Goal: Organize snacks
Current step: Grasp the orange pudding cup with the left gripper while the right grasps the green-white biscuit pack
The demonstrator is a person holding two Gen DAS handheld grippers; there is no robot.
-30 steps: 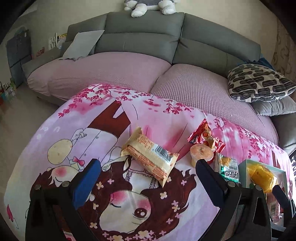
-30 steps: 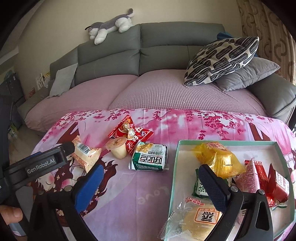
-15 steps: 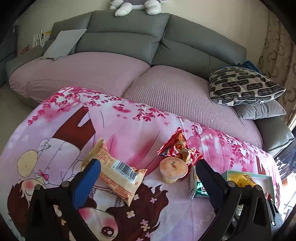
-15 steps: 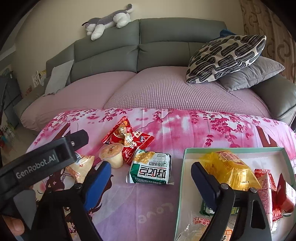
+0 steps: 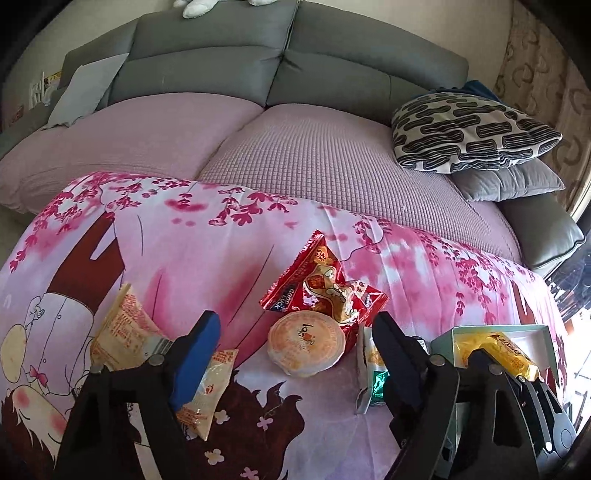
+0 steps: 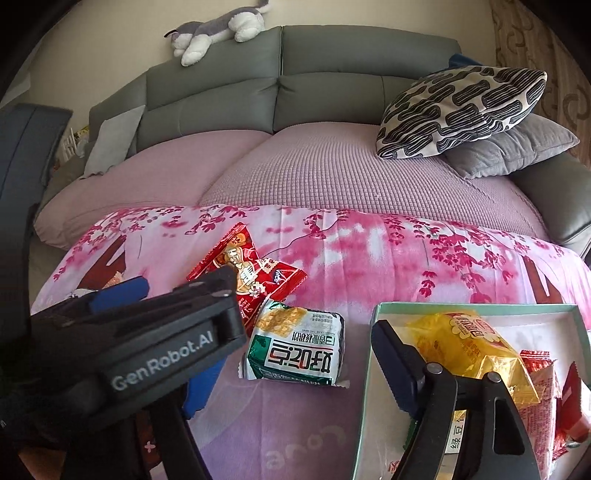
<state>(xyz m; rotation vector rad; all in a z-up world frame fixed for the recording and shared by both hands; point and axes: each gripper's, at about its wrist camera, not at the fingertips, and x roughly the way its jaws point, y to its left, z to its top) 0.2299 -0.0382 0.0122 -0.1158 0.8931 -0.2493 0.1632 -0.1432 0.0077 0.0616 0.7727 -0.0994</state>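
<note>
My left gripper (image 5: 295, 343) is open, low over the pink blanket, its jaws either side of an orange jelly cup (image 5: 306, 343). A red snack packet (image 5: 323, 286) lies just behind the cup. A beige biscuit pack (image 5: 147, 354) lies under the left finger. A green-and-white packet (image 6: 297, 350) lies in front of my open right gripper (image 6: 291, 373), between its jaws. The teal box (image 6: 480, 308) at right holds a yellow packet (image 6: 469, 343) and red packets (image 6: 539, 373). The left gripper's body (image 6: 147, 354) crosses the right wrist view and hides the cup there.
The pink cartoon blanket (image 5: 221, 243) covers the low surface in front of a grey sofa with mauve seat covers (image 5: 325, 162). A patterned pillow (image 5: 469, 129) and a grey cushion (image 5: 517, 181) sit at the right. A plush toy (image 6: 218, 29) lies on the sofa back.
My left gripper has moved right and forward, from over the biscuit pack to around the jelly cup. The right gripper has shifted slightly left toward the green-and-white packet. Both stay open.
</note>
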